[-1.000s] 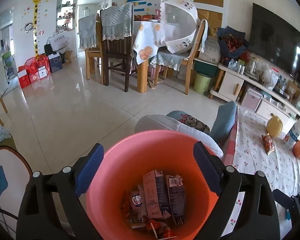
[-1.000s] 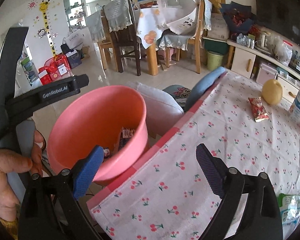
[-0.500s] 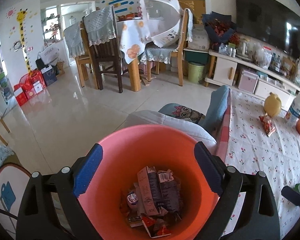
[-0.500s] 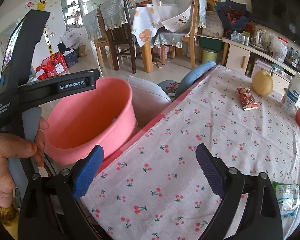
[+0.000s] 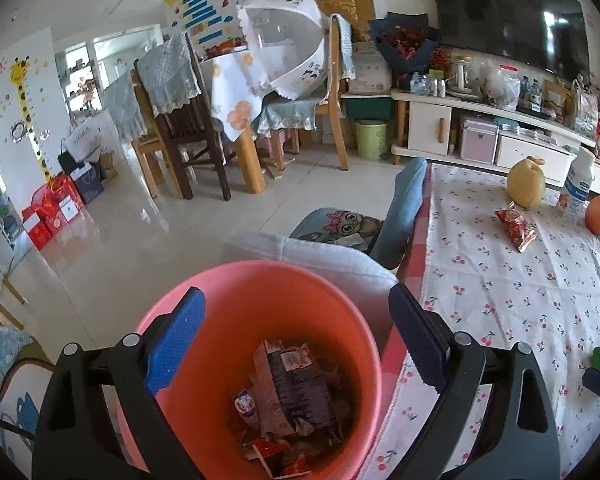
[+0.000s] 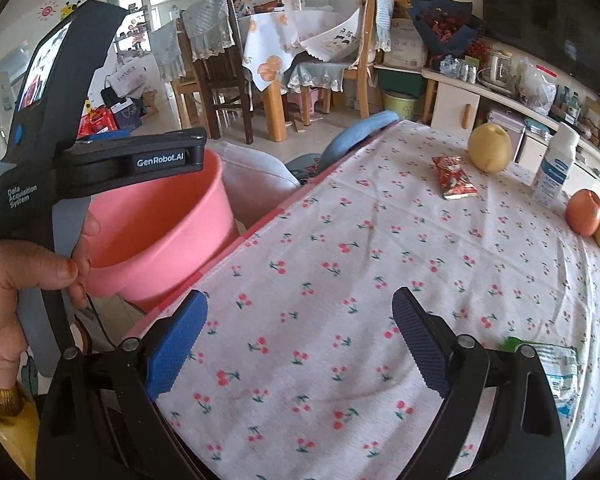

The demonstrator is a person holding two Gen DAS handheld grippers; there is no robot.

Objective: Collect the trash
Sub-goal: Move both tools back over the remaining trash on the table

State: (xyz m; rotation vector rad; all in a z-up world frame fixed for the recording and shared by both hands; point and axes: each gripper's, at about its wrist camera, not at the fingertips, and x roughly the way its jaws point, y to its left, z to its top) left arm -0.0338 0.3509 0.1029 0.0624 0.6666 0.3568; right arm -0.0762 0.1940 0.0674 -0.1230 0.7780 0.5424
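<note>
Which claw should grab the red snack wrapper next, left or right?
Right, probably. The right claw is open over the cherry-print tablecloth, facing the red snack wrapper. The left claw, open too, hangs over the pink plastic bin beside the table.

Green-white wrapper half hidden behind right gripper finger. Bin bottom edge cut off by frame. Bottle label too small to read.

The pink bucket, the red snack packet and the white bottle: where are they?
pink bucket [image 5: 236, 292]: left wrist view, on its inner far wall.
red snack packet [image 6: 454, 178]: right wrist view, middle of the wrapper.
white bottle [image 6: 556, 166]: right wrist view, on its label.
</note>
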